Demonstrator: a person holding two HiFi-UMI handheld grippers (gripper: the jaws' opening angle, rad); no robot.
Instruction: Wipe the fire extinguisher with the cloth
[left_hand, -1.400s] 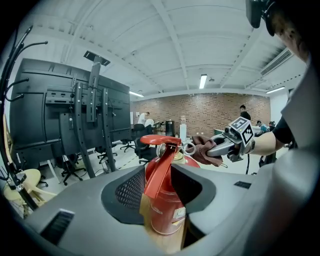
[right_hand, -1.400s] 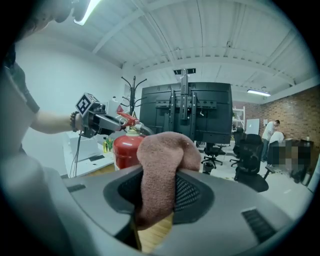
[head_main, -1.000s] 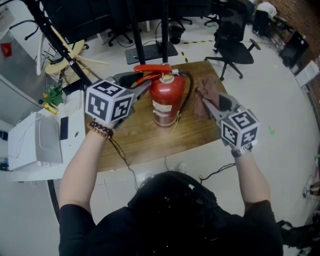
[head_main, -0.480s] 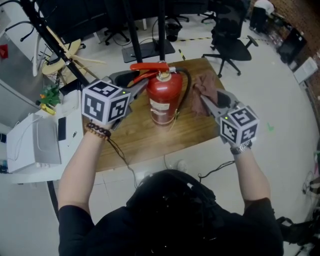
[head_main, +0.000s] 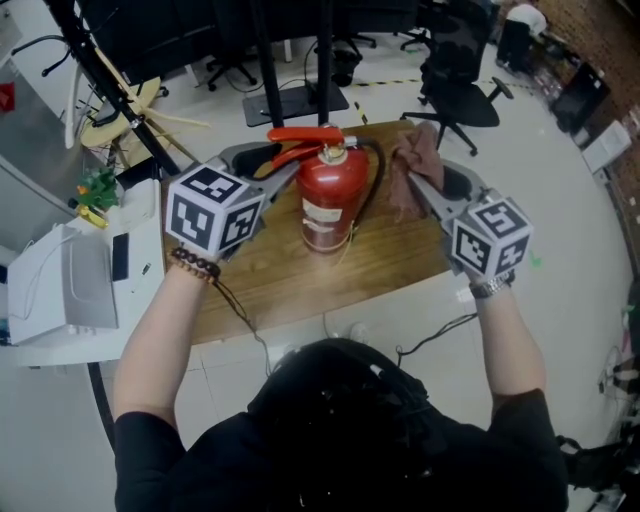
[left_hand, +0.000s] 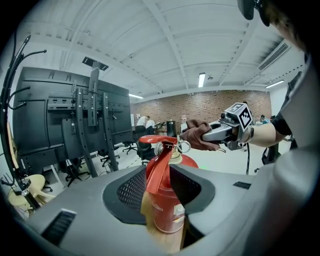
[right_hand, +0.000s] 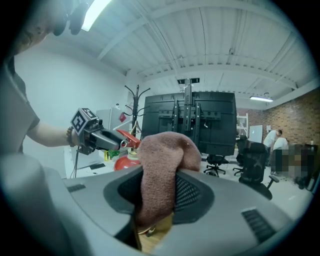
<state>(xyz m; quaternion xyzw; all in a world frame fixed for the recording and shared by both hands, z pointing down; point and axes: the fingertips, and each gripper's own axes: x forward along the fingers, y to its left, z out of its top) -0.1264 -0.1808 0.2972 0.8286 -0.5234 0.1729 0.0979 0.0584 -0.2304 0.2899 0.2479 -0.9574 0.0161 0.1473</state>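
Note:
A red fire extinguisher (head_main: 328, 200) stands upright in the middle of a small wooden table (head_main: 270, 280), its black hose (head_main: 378, 180) curving down its right side. My left gripper (head_main: 290, 170) comes in from the left and is shut on the red lever (left_hand: 159, 167) at the top of the extinguisher. My right gripper (head_main: 415, 190) is shut on a brown cloth (head_main: 418, 165), held in the air just right of the extinguisher's head. In the right gripper view the cloth (right_hand: 162, 175) bulges over the jaws and hides most of the extinguisher (right_hand: 122, 161).
A white machine (head_main: 60, 290) sits on a low stand left of the table. Black office chairs (head_main: 465, 95) and a monitor stand (head_main: 300, 100) are beyond the far edge. A cable (head_main: 430, 345) trails on the floor by the near edge.
My right gripper has lifted the cloth off the table, up and farther away, level with the extinguisher's head. The left gripper and the extinguisher have stayed put.

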